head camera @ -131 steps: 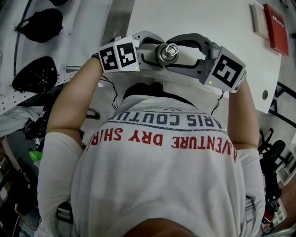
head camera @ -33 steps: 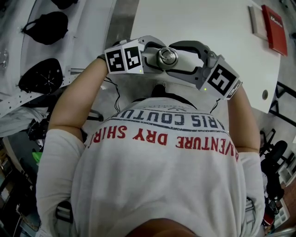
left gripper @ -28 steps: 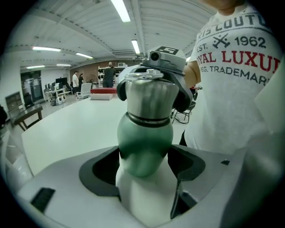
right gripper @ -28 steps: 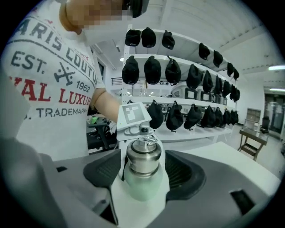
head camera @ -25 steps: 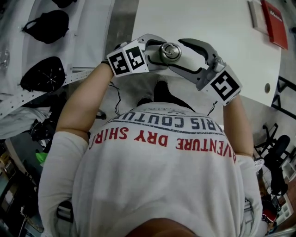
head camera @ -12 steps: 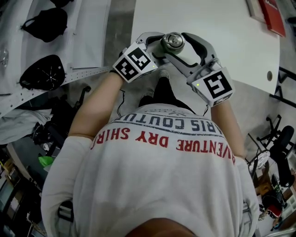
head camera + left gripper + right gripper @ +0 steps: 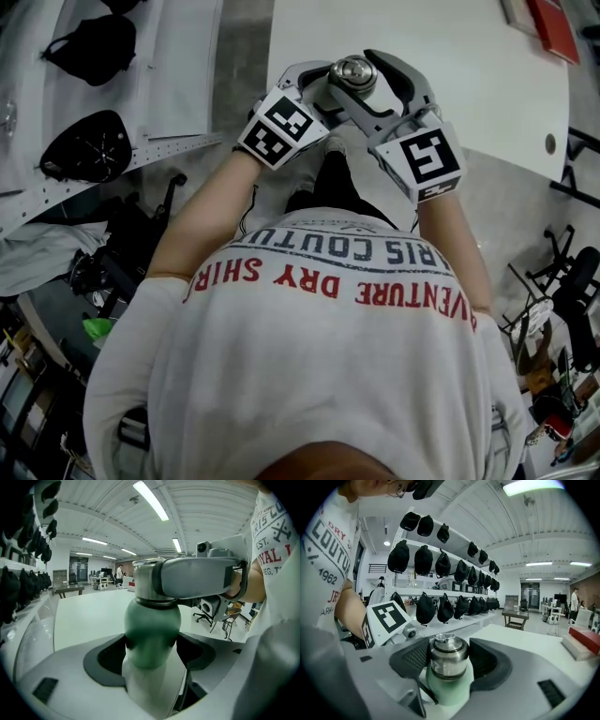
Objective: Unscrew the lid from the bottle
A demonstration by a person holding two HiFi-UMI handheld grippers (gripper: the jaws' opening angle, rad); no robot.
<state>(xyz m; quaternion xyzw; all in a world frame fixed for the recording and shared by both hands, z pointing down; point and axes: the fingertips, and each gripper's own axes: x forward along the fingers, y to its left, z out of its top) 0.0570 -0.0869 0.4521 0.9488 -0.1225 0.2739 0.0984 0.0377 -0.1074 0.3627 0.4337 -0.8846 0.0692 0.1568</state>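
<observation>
A pale green bottle (image 7: 152,630) with a steel lid (image 7: 448,656) is held upright in front of the person's chest, over the near edge of a white table (image 7: 469,66). My left gripper (image 7: 151,651) is shut on the bottle's green body below the neck. My right gripper (image 7: 449,662) reaches in from the other side at lid height. Its jaws are closing, with the lid between the dark pads (image 7: 487,660), which stand close on both sides. From above, in the head view, the lid (image 7: 352,71) shows between both grippers' curved jaws.
Shelves at the left hold several black caps (image 7: 424,559), also seen in the head view (image 7: 89,145). A red book (image 7: 547,21) lies at the table's far right. An office chair (image 7: 574,286) stands at the right, on the floor.
Both hands and the bottle have moved farther from the body. The right gripper has swung round the lid, and its marker cube now sits nearer the person.
</observation>
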